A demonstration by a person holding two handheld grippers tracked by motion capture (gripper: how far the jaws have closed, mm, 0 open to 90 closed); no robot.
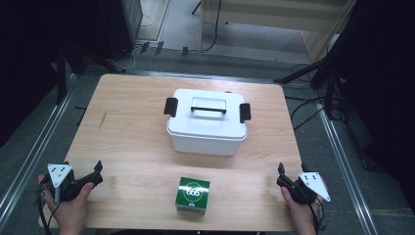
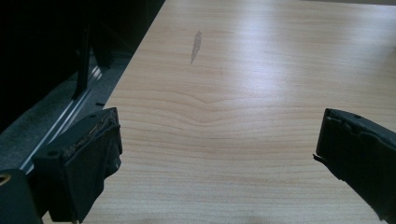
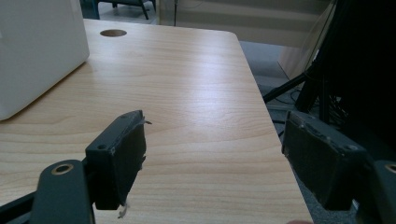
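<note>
My left gripper [image 1: 98, 172] and right gripper [image 1: 283, 175] both stand spread with nothing between them, at the table's [image 1: 127, 142] near corners. The green box [image 1: 193, 195] sits between them, in front of the white lidded container [image 1: 207, 122].

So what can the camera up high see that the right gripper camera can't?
The high view alone shows the green box, the white container's lid, handle and black latches, and both hands holding their tongs, the left tongs and the right tongs. The right gripper view alone shows a round hole in the tabletop. Both share the wooden table and the white container.
</note>
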